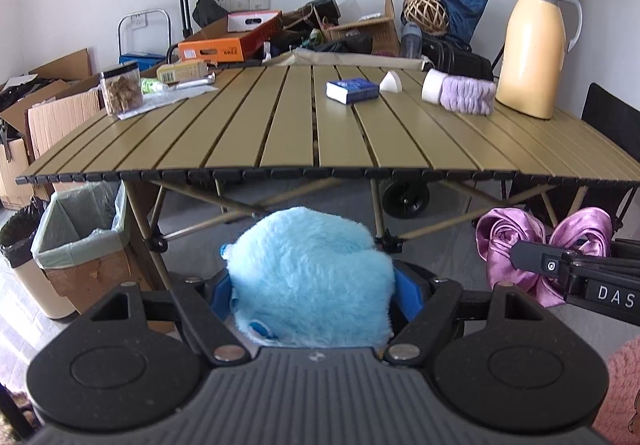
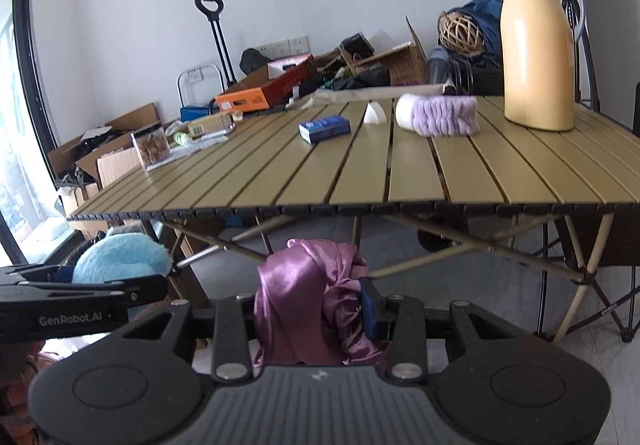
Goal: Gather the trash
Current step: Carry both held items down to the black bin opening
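The left gripper is clenched on a fluffy light-blue plush item, its blue pads pressing the fur from both sides, and it sits below and in front of the near edge of the slatted olive folding table. Just to its right, the right gripper grasps a bunched piece of shiny purple satin cloth between narrowly set jaws — the fabric spills out above and below the fingers. Both loads hang lower than the tabletop. On the table lie a blue box, a small white wedge-shaped object, a white roll wrapped in lilac knit, a tall yellow thermos jug and a clear jar of brown snacks. Down at the left, beside the table leg, stands a cardboard box lined with a pale green bag, with a round black-lined bin next to it — both well apart from the grippers.
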Available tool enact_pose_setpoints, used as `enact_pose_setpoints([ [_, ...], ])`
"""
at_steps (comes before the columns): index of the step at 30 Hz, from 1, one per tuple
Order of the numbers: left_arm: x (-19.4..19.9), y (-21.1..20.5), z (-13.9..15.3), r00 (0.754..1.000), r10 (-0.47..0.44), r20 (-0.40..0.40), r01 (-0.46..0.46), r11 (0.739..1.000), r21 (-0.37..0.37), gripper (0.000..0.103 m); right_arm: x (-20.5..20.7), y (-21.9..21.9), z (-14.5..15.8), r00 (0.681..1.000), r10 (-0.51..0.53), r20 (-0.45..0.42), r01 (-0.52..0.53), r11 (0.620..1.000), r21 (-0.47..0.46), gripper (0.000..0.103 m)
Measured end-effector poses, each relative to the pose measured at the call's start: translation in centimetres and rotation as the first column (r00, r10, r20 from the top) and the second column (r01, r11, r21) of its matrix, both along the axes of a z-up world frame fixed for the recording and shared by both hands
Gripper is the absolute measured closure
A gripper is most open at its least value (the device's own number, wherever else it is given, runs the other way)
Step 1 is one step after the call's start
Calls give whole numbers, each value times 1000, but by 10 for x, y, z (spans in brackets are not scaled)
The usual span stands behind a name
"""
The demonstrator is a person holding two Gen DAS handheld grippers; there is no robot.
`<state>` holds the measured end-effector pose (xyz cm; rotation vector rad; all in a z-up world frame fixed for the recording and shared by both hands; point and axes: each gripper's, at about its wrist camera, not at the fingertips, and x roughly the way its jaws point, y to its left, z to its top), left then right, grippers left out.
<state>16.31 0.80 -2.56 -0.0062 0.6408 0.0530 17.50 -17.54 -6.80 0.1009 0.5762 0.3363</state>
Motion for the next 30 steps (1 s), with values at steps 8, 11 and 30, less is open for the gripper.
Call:
enact_pose_setpoints([
  [8,10,4,-32,996,3,-89,-3,1000,4,25,5,-1,-34,996,-1,-87,-1,1000,-24,65],
  [11,12,5,-43,993,3,-119,-2,1000,9,26,6,-1,-45,993,-1,-118,-2,999,-32,66],
  [30,33,4,-99,962,-9,-275,15,1000,20,26,15,-7,-98,963,-44,-266,22,996,-87,65],
])
